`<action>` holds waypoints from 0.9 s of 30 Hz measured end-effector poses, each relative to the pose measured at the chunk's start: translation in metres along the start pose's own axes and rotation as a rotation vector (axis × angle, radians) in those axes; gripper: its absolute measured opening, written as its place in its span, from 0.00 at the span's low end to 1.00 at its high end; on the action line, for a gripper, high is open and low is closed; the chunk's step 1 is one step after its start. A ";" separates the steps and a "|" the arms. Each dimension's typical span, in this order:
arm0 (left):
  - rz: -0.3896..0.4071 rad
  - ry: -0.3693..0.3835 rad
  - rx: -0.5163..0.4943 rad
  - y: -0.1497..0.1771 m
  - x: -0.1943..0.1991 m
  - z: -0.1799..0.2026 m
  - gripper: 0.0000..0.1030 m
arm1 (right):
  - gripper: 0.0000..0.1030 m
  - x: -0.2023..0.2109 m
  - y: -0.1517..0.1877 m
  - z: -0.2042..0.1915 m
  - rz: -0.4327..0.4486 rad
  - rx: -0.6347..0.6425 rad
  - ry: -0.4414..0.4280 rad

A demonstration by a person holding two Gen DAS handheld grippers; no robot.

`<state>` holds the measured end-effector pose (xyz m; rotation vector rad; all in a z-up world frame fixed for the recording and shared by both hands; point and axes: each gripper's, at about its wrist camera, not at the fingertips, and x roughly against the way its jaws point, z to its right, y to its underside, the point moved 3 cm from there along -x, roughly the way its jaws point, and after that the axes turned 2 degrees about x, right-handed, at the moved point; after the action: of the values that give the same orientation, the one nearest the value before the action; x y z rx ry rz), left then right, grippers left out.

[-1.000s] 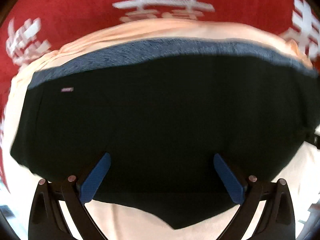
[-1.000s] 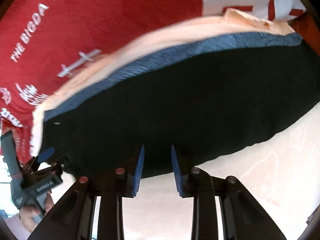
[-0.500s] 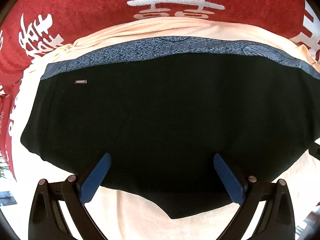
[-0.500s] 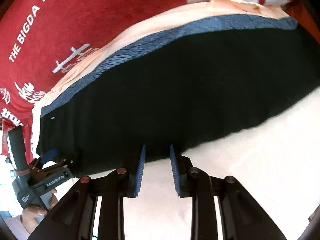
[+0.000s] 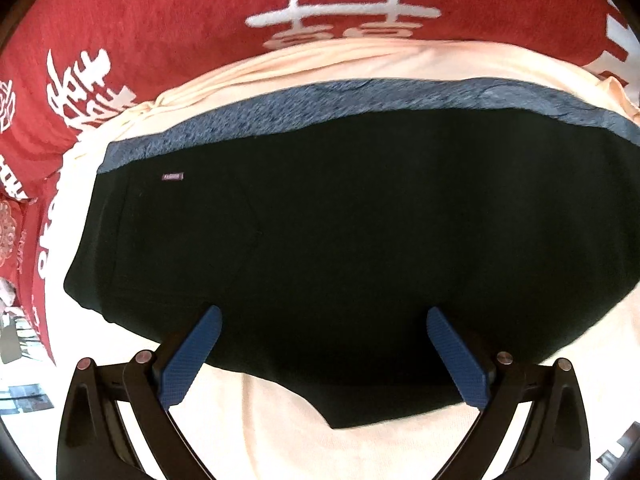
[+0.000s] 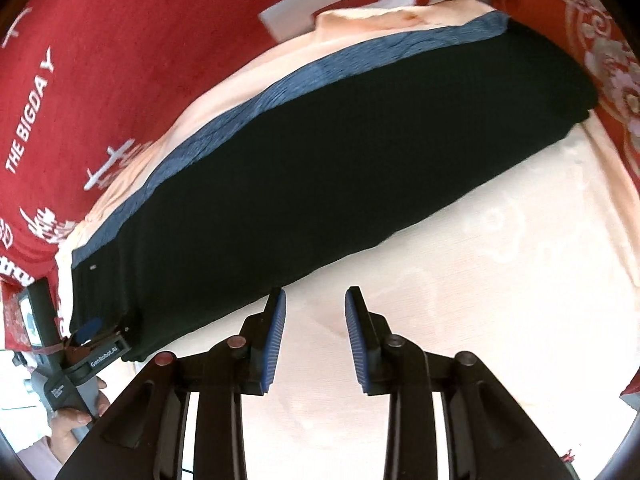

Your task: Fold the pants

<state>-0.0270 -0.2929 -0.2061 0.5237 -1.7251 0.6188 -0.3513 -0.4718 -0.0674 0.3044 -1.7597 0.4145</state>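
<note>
The black pants (image 5: 340,232) lie folded into a wide band on a cream cloth (image 5: 280,432), their blue-grey waistband (image 5: 360,100) along the far edge. My left gripper (image 5: 323,312) hangs open wide just above the near hem, with nothing between its blue pads. In the right wrist view the pants (image 6: 320,168) run diagonally. My right gripper (image 6: 316,291) sits over the bare cream cloth (image 6: 460,280), just off the pants' near edge; its jaws are opening and hold nothing. The left gripper (image 6: 92,344) shows at the pants' left end, held by a hand (image 6: 76,412).
A red blanket (image 5: 180,20) with white characters lies under the cream cloth and surrounds it at the back and sides. A red patterned cushion or fold (image 6: 600,60) rises at the right end of the pants.
My right gripper has drawn back off the pants' edge onto the cream cloth and its jaws have widened. The left gripper has shifted slightly and stays open.
</note>
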 end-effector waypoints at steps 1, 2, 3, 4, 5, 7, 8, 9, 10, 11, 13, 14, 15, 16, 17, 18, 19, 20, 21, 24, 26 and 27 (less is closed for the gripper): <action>0.012 0.013 0.000 -0.002 0.007 0.005 1.00 | 0.33 0.003 -0.001 0.005 0.003 -0.005 0.004; 0.021 0.022 -0.003 -0.005 0.009 0.007 1.00 | 0.33 0.006 -0.002 0.011 0.007 -0.012 0.007; 0.030 0.030 -0.006 -0.007 0.013 0.012 1.00 | 0.33 0.009 -0.004 0.017 0.010 -0.019 0.008; 0.043 0.040 -0.010 -0.010 0.019 0.022 1.00 | 0.33 0.012 -0.006 0.022 0.016 -0.026 0.012; 0.051 0.052 -0.014 -0.014 0.021 0.028 1.00 | 0.33 0.016 -0.008 0.030 0.026 -0.035 0.019; 0.059 0.080 -0.027 -0.020 0.026 0.052 1.00 | 0.33 0.025 -0.014 0.047 0.056 -0.056 0.038; 0.060 0.088 -0.032 -0.023 0.027 0.061 1.00 | 0.34 0.030 -0.018 0.058 0.075 -0.074 0.053; 0.061 0.100 -0.037 -0.026 0.028 0.075 1.00 | 0.36 0.034 -0.022 0.071 0.093 -0.100 0.073; 0.061 0.107 -0.038 -0.028 0.028 0.083 1.00 | 0.37 0.036 -0.025 0.081 0.104 -0.122 0.089; 0.062 0.120 -0.040 -0.032 0.028 0.094 1.00 | 0.38 0.039 -0.029 0.095 0.118 -0.155 0.109; 0.064 0.136 -0.045 -0.036 0.030 0.115 1.00 | 0.38 0.044 -0.038 0.119 0.144 -0.211 0.139; 0.064 0.141 -0.048 -0.038 0.030 0.123 1.00 | 0.38 0.046 -0.043 0.130 0.156 -0.230 0.154; 0.064 0.146 -0.053 -0.039 0.031 0.131 1.00 | 0.38 0.047 -0.049 0.141 0.166 -0.247 0.168; 0.065 0.147 -0.059 -0.040 0.030 0.137 1.00 | 0.38 0.046 -0.053 0.146 0.171 -0.253 0.176; 0.066 0.142 -0.066 -0.041 0.029 0.143 1.00 | 0.38 0.046 -0.059 0.153 0.183 -0.266 0.194; 0.065 0.137 -0.070 -0.042 0.028 0.146 1.00 | 0.38 0.046 -0.064 0.157 0.191 -0.272 0.205; 0.062 0.130 -0.074 -0.043 0.024 0.147 1.00 | 0.38 0.045 -0.072 0.165 0.204 -0.283 0.219; 0.054 0.117 -0.073 -0.043 0.020 0.149 1.00 | 0.38 0.043 -0.078 0.168 0.213 -0.293 0.225; 0.044 0.109 -0.070 -0.043 0.016 0.149 1.00 | 0.38 0.045 -0.082 0.177 0.219 -0.306 0.227; 0.027 0.113 -0.039 -0.042 0.013 0.148 1.00 | 0.21 0.041 -0.096 0.189 0.229 -0.324 0.197; 0.027 0.105 -0.038 -0.041 0.012 0.148 1.00 | 0.17 0.047 -0.099 0.187 0.244 -0.285 0.218; 0.028 0.098 -0.044 -0.041 0.013 0.149 1.00 | 0.17 0.051 -0.099 0.184 0.257 -0.249 0.241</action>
<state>-0.1140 -0.4213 -0.2167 0.4320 -1.6521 0.6158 -0.4835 -0.6403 -0.0422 -0.1465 -1.5949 0.3921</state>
